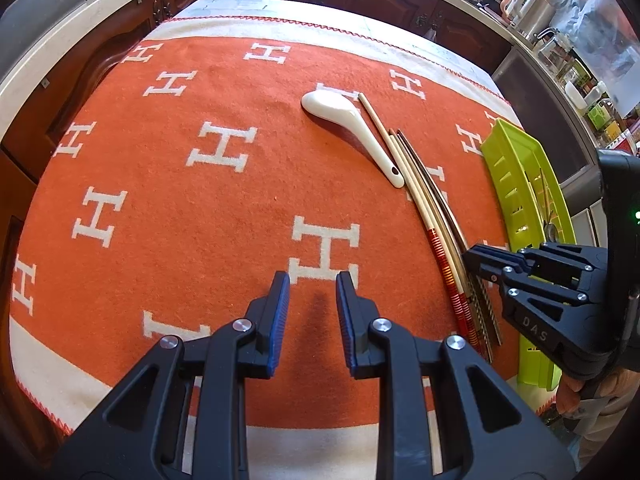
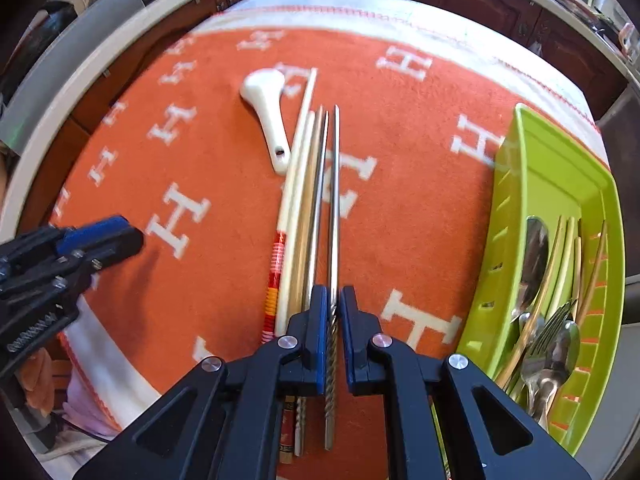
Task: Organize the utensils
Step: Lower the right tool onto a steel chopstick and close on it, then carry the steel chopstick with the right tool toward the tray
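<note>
A white ceramic spoon lies on the orange blanket beside a row of chopsticks. My right gripper is closed around a metal chopstick, its pads on either side of the twisted handle end. It also shows in the left wrist view, at the chopsticks' near ends. My left gripper is open and empty above the blanket, left of the chopsticks, and appears in the right wrist view.
A lime green plastic tray stands at the blanket's right edge and holds spoons, forks and chopsticks. Dark wooden cabinets and a pale countertop ring the table. Kitchen items crowd the far right counter.
</note>
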Available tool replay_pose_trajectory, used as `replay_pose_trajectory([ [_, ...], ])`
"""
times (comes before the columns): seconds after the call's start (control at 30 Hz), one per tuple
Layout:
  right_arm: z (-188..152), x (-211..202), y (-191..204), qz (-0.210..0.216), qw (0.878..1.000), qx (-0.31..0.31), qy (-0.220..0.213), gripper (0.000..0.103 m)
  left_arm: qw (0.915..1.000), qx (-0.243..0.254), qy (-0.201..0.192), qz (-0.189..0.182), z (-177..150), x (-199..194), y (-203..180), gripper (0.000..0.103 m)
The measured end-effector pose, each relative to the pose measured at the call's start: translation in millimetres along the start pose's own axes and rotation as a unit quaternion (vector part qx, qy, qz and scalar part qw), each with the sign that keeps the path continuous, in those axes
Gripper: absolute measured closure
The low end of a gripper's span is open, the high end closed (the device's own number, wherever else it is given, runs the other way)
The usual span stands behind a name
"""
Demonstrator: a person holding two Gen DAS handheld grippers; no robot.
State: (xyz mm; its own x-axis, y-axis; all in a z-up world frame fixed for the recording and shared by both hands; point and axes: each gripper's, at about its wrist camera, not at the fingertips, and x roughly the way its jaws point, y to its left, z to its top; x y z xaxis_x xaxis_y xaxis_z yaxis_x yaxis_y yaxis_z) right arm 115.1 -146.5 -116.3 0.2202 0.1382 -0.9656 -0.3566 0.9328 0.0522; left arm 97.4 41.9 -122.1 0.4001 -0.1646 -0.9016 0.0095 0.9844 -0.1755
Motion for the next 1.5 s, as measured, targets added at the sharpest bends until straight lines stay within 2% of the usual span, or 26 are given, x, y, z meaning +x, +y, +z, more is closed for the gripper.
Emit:
replay_pose_trajectory([
  [0.3, 2, 0, 1, -0.014, 0.999, 0.024, -0.017, 0.097, 0.9999, 0.012, -0.001, -0.01, -1, -1, -9, 0.083],
  [0.37, 0, -2, -5, 0.003, 0.998, 0.051, -0.022, 0.097, 0.9998, 0.015, -0.005, -0.015, 1, -2, -13, 0.083],
  [0.53, -10, -24, -25, 0.062, 0.989, 0.122, -0.053, 0.098, 0.9981, 0.011, -0.013, -0.059, 11, 3, -26, 0.083],
  [0.73, -27, -59, -41, 0.11, 0.976, 0.156, -0.101, 0.098, 0.9966, 0.016, -0.017, -0.08, 21, 20, -53, 0.083],
  [0.97, -51, -84, -61, 0.132, 0.966, 0.183, -0.127, 0.098, 0.998, 0.027, 0.007, -0.057, 21, 44, -78, 0.083],
  [1.27, -72, -91, -85, 0.141, 0.958, 0.205, -0.14, 0.098, 0.999, 0.035, -0.006, -0.027, 17, 45, -84, 0.082],
  [1.33, -74, -91, -86, 0.142, 0.958, 0.205, -0.142, 0.098, 0.9991, 0.038, -0.002, -0.019, 17, 43, -86, 0.08],
  [1.4, -75, -91, -86, 0.143, 0.958, 0.204, -0.144, 0.098, 0.999, 0.044, 0.0, 0.004, 18, 43, -90, 0.073],
  [1.5, -77, -91, -86, 0.147, 0.957, 0.205, -0.147, 0.098, 0.9984, 0.048, 0.005, 0.029, 21, 45, -99, 0.072],
])
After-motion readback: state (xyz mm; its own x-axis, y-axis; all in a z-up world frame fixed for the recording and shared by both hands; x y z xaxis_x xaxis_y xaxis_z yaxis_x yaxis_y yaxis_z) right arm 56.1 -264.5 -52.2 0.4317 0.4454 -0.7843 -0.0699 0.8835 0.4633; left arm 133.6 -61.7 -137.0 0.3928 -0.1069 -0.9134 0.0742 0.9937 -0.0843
